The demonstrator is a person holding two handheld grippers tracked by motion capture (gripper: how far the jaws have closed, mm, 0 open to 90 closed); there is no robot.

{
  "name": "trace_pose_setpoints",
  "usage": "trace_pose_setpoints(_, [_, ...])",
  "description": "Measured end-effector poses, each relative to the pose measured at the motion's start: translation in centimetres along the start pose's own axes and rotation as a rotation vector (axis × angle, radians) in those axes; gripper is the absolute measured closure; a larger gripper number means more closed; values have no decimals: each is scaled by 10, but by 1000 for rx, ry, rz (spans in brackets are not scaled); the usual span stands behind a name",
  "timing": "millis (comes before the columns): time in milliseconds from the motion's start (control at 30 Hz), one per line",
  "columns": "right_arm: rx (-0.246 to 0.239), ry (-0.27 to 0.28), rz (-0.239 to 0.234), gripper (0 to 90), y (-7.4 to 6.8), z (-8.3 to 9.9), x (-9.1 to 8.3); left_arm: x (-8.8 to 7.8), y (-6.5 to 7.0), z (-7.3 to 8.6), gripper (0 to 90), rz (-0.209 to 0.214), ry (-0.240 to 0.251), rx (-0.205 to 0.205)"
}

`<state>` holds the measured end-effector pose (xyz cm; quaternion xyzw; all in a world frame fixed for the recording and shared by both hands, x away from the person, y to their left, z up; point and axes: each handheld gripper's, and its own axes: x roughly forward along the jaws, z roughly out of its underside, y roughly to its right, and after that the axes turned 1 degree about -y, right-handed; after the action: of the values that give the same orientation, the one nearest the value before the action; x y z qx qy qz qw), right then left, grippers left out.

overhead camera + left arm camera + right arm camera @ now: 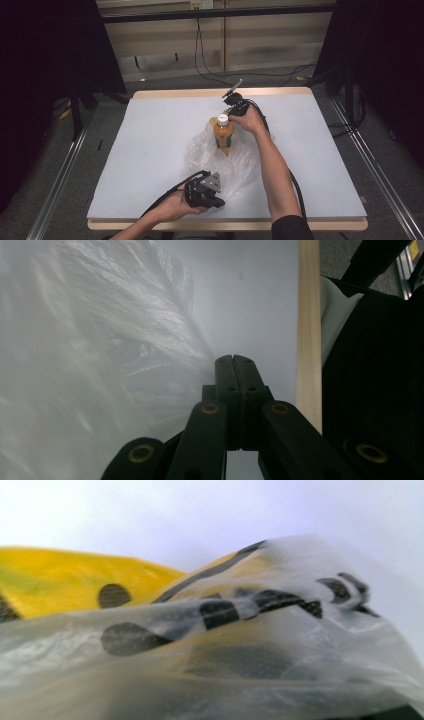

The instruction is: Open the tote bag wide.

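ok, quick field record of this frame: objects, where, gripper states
surface: pale table top
bottle: orange bottle, white cap, upright, base inside the bag
bag: clear plastic bag, crumpled mid-table
left gripper: jaws shut, nothing between them, at the bag's near edge
right gripper: beside the bottle's far side; jaws hidden, taken as shut; contact unclear

A thin, crinkled, glossy clear plastic bag is seen on a matt, smooth worktop edged in pale wood.
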<state>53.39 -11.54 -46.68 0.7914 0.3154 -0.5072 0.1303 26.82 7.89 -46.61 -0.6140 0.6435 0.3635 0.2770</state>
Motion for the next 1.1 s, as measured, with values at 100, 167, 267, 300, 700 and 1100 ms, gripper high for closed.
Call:
trace_pose_setpoints(100, [25,17,70,900,2,-2,1,-1,1,1,900,15,-2,-6])
trace_pose_setpoints(167, [48,34,88,900,6,-3,2,0,0,0,900,19,-3,7])
trace_pose_setpoints(267, [73,60,139,900,9,-2,3,-1,1,1,900,2,-6,1])
trace_pose_setpoints(300, [79,66,123,900,12,-1,3,0,1,1,900,6,-1,2])
trace_pose_setpoints(700, [8,140,-23,900,-3,10,-21,-13,-13,3,900,28,111,-84])
trace_pose_setpoints(1100, [-58,305,-102,900,-25,40,-78,-60,-25,-12,900,-28,282,-102])
